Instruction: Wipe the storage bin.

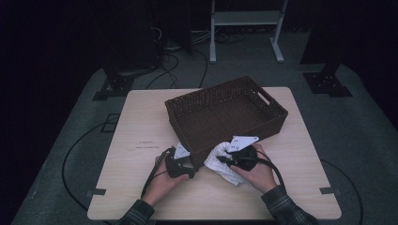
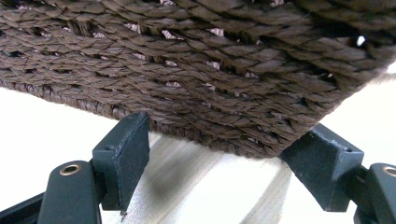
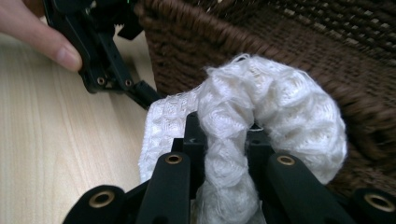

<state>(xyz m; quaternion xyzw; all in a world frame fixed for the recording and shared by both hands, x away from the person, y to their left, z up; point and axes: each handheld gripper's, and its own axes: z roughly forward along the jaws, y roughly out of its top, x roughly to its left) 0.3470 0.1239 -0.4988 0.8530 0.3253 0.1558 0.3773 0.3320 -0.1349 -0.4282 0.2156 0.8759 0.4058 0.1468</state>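
Brown woven basket (image 1: 225, 112): rectangular, open-topped, with a slot handle in its far end wall; it stands slantwise on the worktop (image 1: 141, 187), its near corner between the two claws. The high view gives this whole outline. The left gripper view gives the weave instead: thick twisted cords in rows, pale gaps between them, and the basket (image 2: 210, 70) base edge resting on the wood.

White cloth (image 1: 220, 164): waffle-textured, soft and bunched, lying on the worktop against the basket's near wall. In the high view it reads as a crumpled heap. In the right gripper view the cloth (image 3: 261, 116) arches up in a thick roll, frayed at its top edge, touching the basket (image 3: 280, 42) side.

Right claw (image 1: 224, 159): black, narrow, its jaws pinching a fold of the cloth, as the right gripper view (image 3: 229, 140) shows.

Left claw (image 1: 190, 169): black, jaws wide apart, holding nothing; the left gripper view (image 2: 224, 149) has them straddling the basket's lower corner.

Worktop: pale wood, straight grain, rounded corners.

Hands: plaid sleeves (image 1: 286, 206) at the wrists.
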